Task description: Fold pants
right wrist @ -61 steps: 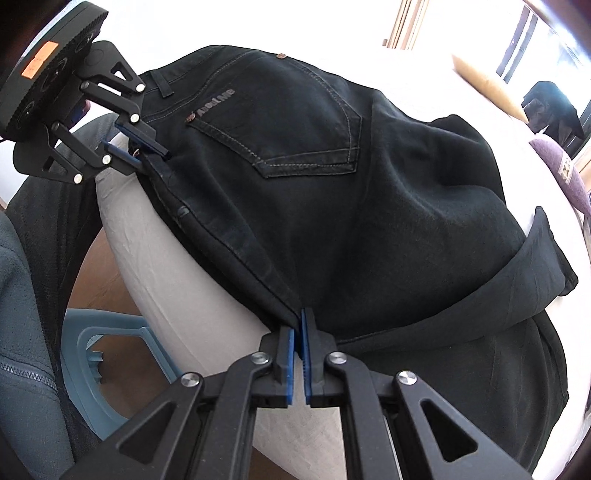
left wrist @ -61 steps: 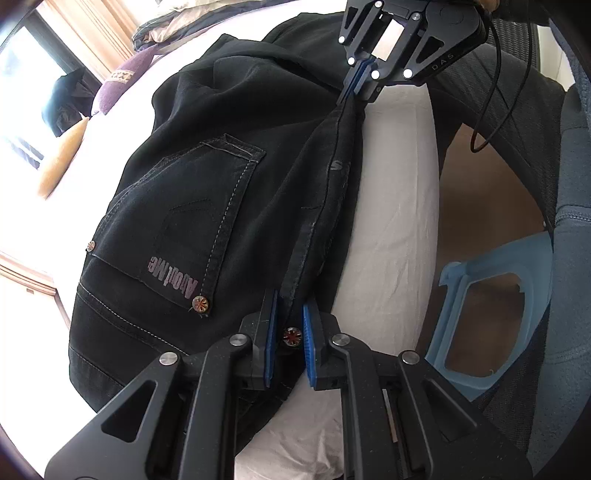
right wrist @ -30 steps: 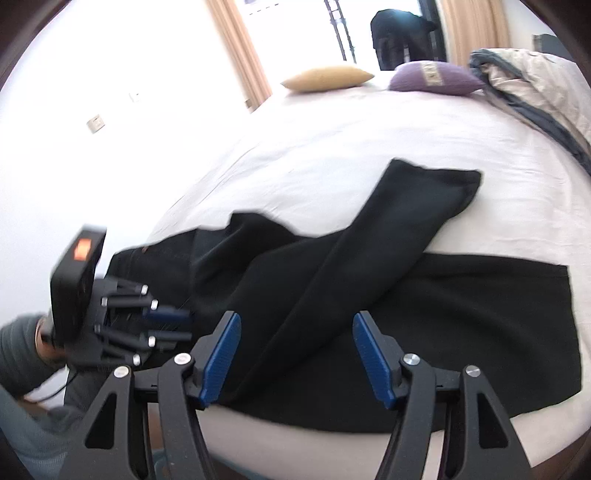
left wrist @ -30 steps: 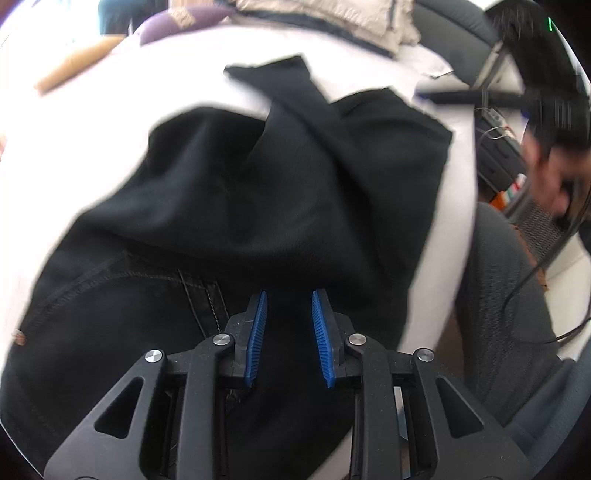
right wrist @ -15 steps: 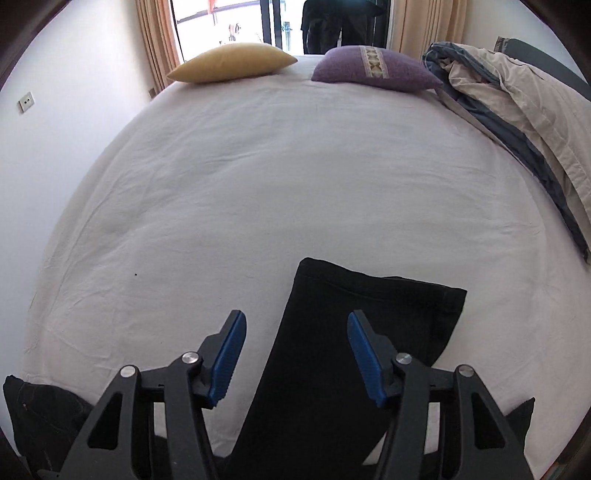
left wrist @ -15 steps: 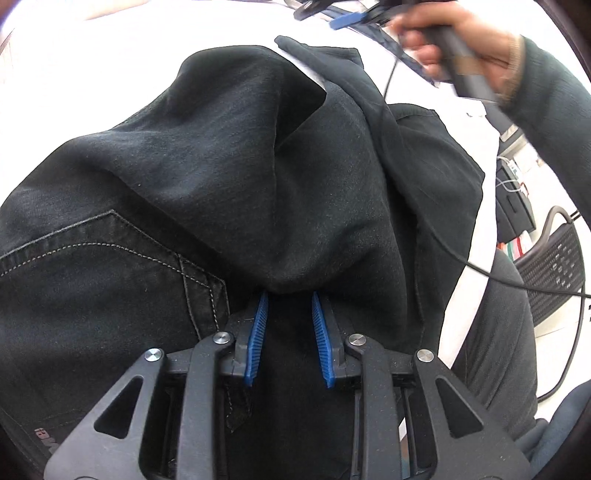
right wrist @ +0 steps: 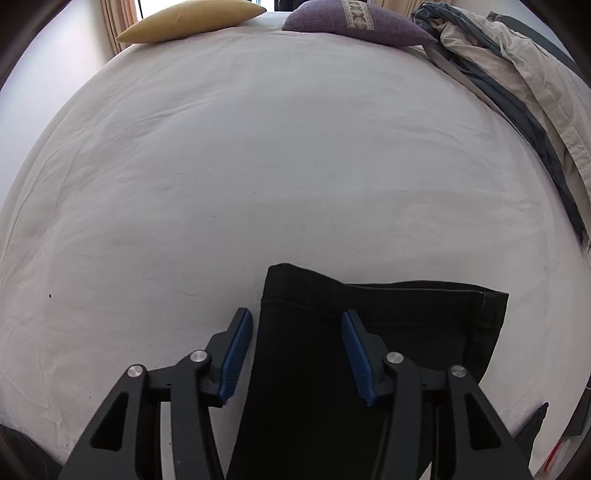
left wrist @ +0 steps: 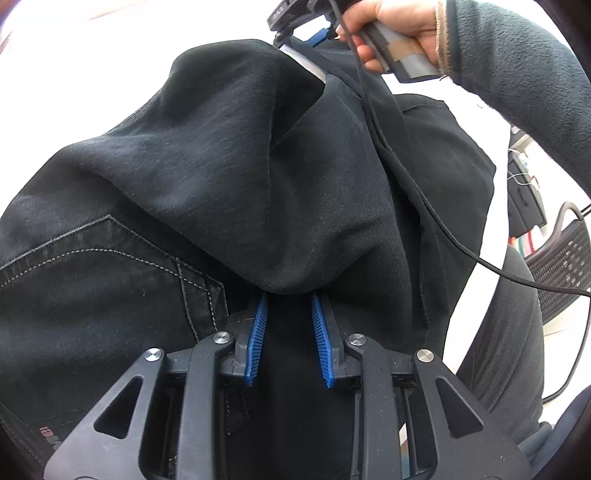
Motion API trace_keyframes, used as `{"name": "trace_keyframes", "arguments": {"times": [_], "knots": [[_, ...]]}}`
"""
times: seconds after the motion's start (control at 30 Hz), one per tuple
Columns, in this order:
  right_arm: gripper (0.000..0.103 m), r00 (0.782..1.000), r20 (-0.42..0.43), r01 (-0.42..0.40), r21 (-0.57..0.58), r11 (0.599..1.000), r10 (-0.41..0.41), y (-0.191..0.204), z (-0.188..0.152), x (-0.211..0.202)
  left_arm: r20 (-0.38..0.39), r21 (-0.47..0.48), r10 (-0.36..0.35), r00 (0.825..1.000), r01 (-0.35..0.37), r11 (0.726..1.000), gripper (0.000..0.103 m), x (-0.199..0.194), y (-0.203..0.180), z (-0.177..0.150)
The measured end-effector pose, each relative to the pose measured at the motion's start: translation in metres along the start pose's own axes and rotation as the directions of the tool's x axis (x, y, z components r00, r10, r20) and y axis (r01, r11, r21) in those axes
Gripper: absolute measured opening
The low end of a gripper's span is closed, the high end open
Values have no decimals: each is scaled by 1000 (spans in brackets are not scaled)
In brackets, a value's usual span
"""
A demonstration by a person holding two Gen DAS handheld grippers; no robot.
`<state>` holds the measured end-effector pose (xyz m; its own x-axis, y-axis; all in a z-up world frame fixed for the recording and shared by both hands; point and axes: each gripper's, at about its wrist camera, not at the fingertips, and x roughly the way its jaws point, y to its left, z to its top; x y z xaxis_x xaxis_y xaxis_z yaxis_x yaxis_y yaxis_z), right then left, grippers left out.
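1. Black pants lie across a white bed, the seat and back pocket nearest the left wrist camera, one leg thrown back over the rest in a loose, humped fold.

2. The left gripper points steeply down at the edge of that fold. Its fingers stand narrow, their tips tucked under the draped cloth; whether they pinch it cannot be told.

3. Over at the leg end, the right gripper, held by a person's hand in a dark fleece sleeve, straddles the hem. Its fingers have just been closing, with the leg's edge between them, though gaps at both pads suggest no grip yet.

4. Judging by the layout, one gripper steadies the waist end while the other takes the hem to carry the leg over.

5. No containers in view; two pillows and a rumpled blanket sit at the bed's far end.
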<state>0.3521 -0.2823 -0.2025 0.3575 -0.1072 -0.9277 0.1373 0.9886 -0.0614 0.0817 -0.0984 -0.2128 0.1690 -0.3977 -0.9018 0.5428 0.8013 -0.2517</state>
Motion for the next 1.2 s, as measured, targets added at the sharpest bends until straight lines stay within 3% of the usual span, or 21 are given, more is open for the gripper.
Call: {"name": "trace_keyframes", "arguments": {"times": [0.07,0.1,0.2,0.3,0.4,0.53,0.77,0.9,1.2], "knots": [[20,1000,0,-15,2,1000,15,-6,-1,-2,-15,-8,16,1000,-16,1000,24,2,-4,3],[17,999,-2,-37,15,999,37,-11,-1,-3,-19,-6,24,1000,-24,1000,24,3,-6,5],[17,996,24,-90,55,994,89,-25,-1,-9,-13,-3,29,1000,-29,1000,24,5,-9,6],[16,980,84,-194,141,971,183,-50,-8,-25,-3,-19,10,1000,-10,1000,24,5,-5,5],[16,952,160,-293,215,932,262,-80,-19,-44,15,-39,-11,1000,11,999,24,4,1,2],[16,922,250,-362,285,888,295,-125,-39,-71,38,-64,-24,999,26,998,23,4,3,-1],[16,889,389,-397,392,830,242,-204,-106,-124,63,-145,-105,992,113,983,23,4,19,-3],[16,875,446,-415,486,769,190,-247,-161,-142,62,-167,-110,992,119,979,23,4,20,-2],[16,884,456,-412,664,624,98,-296,-269,-121,48,-204,-112,993,120,972,23,1,27,0]]}}
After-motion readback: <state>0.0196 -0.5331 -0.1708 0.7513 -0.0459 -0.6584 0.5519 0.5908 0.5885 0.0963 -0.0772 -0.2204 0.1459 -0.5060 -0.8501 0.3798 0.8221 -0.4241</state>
